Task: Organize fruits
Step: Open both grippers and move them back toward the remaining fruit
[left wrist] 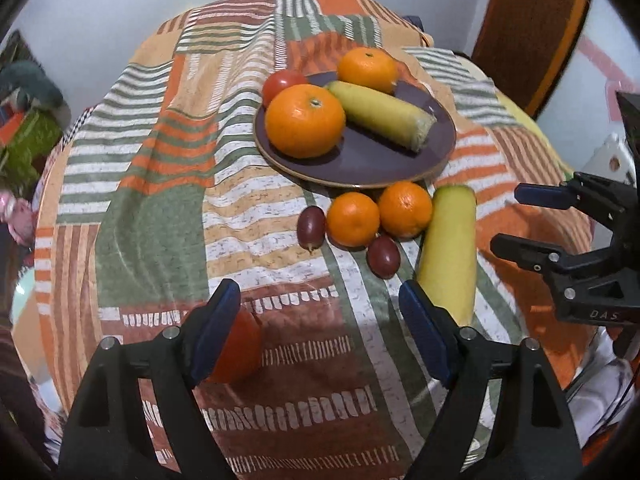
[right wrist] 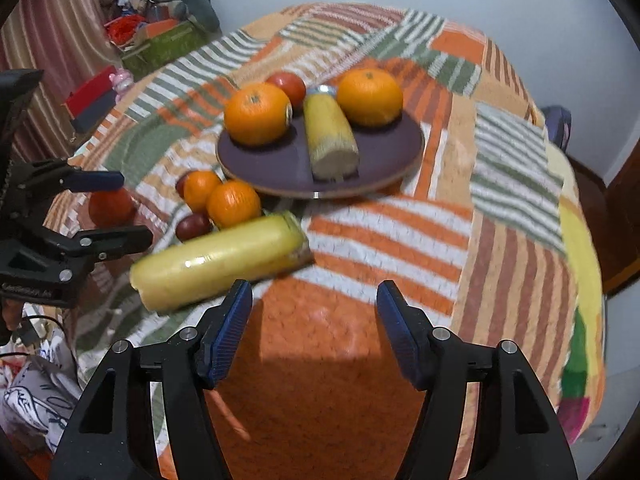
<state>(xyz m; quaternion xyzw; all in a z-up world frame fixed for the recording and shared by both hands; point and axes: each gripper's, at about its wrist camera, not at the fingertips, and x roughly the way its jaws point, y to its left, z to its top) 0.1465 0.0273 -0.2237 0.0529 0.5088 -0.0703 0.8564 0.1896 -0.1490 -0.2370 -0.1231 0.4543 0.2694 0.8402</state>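
I read this as the gathering step: some fruit already sits on the plate, the rest lies loose on the patchwork cloth (left wrist: 152, 208), and I am lining up on the next piece.

The purple plate (left wrist: 360, 162) lies toward twelve o'clock in the left wrist view. It carries two large oranges (left wrist: 305, 120), a red tomato (left wrist: 282, 82) behind them and a wrapped yellow roll (left wrist: 382, 114) lying across the middle.

Just off the plate's near rim, at about one o'clock from my left gripper (left wrist: 320, 326), lies a second, longer yellow roll (left wrist: 450, 252). Beside it two small oranges (left wrist: 353, 219) touch each other, with two dark red grapes (left wrist: 383, 256) tucked against them.

My left gripper is released, jaws spread wide. A loose red tomato (left wrist: 240, 346) lies at its eight o'clock, close against the inner face of its left finger; whether they touch I cannot tell. My right gripper (right wrist: 312, 332) is likewise released and holds nothing, hanging over bare orange cloth with the long roll at its ten o'clock.

I judge the next move is for the left: shift toward eight o'clock so the tomato sits centred between the pads, close gently since it looks soft and round enough to roll, then carry it to the free near part of the plate.
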